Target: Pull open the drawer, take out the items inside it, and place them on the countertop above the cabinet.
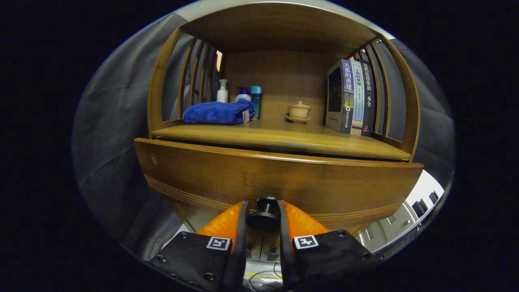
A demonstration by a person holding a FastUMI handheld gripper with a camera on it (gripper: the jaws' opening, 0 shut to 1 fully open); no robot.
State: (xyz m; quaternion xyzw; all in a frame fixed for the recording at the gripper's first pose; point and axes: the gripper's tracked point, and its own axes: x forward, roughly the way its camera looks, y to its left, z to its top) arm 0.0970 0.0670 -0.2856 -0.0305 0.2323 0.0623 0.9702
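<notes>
A brown wooden drawer front (279,178) fills the space just ahead of my fingers, and it stands pulled out a little from the cabinet. Its round black knob (265,217) sits between my two orange fingers (221,223). My gripper (263,211) is shut on that knob, one finger pressing each side. The drawer's inside is hidden behind its front panel. Above the drawer runs the wooden countertop (284,140).
On the countertop lie a folded blue towel (219,112), a white pump bottle (222,91), a blue-capped bottle (256,97), a cream lidded cup on a saucer (299,110) and three upright books (350,97). Slatted wooden sides and a top shelf enclose it.
</notes>
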